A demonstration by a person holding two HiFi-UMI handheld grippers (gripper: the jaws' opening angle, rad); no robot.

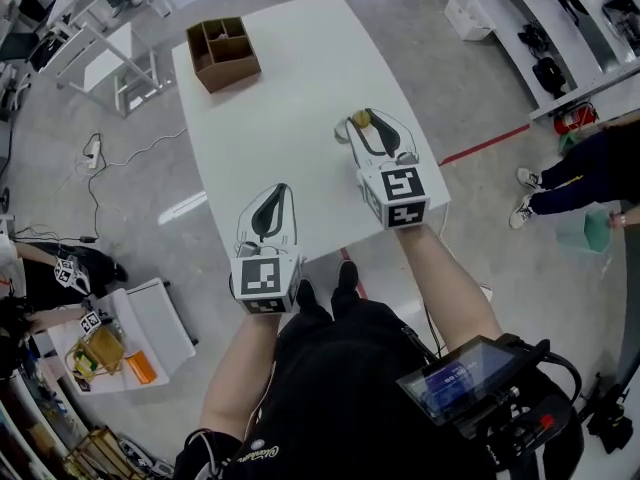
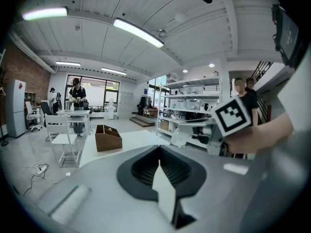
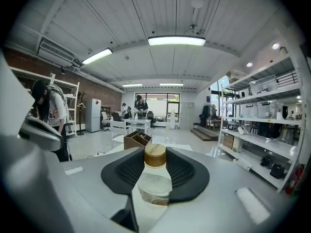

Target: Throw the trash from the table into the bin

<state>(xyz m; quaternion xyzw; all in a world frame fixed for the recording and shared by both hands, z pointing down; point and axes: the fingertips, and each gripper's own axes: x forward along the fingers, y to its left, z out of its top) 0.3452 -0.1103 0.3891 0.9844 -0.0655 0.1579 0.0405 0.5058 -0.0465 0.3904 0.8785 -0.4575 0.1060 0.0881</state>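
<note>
Both forearms are stretched forward from the body over the near part of the white table (image 1: 300, 78). The left gripper (image 1: 277, 196) is held just inside the near edge, angled slightly to the right and pointed a little downward. Its jaws are brought together at the tips, and nothing is seen between them in the left gripper view. The right gripper (image 1: 371, 124) is reached further out, beside the right edge of the table, and is tipped only slightly below level.

A small clear bottle (image 3: 155, 181) with a tan cap (image 3: 155, 155) is clamped between the right gripper's dark ribbed pads (image 3: 187, 171), which are kept at a narrow gap by its body. The bottle's long axis is laid along the jaws, almost level. The cap is pointed away from the person, toward the far edge of the table. Whether the bottle is clear of the tabletop cannot be told.

The brown bin (image 1: 222, 53), divided into compartments, is stood at the far left corner of the table, well apart from both grippers.
</note>
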